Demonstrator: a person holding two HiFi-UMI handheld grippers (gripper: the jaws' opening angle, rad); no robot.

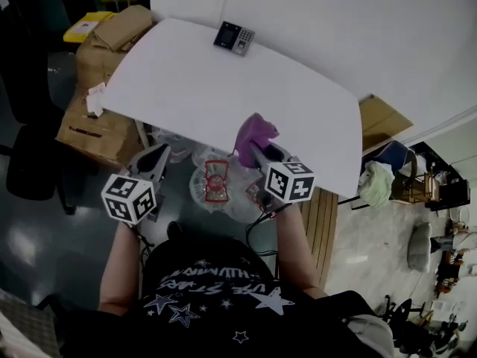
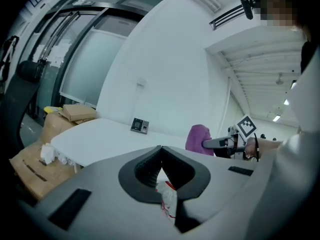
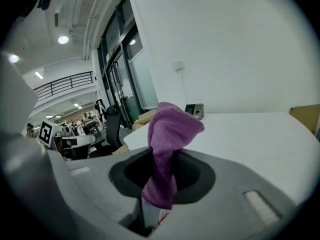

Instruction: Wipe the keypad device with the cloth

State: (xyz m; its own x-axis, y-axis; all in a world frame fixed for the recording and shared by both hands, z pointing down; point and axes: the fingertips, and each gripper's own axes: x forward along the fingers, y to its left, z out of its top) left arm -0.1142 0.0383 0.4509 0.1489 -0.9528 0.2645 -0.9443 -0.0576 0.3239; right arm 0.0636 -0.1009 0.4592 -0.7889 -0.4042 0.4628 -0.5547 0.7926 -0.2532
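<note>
White table (image 1: pixel 223 88), white wall (image 1: pixel 358 28) — cardboard boxes (image 1: pixel 112 39), dark floor (image 1: pixel 37 237)

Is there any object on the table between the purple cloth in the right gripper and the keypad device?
Nothing visible stands between them. The right gripper holds the purple cloth at the near edge of the white table; the keypad device lies at the far edge, and the tabletop between them is bare.

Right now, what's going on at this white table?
A person stands at the near edge of the white table with a gripper in each hand. The right gripper is shut on a purple cloth, held up by the table's near edge. The left gripper is shut and empty. The keypad device sits at the far edge with nothing touching it; wiping hasn't started.
</note>
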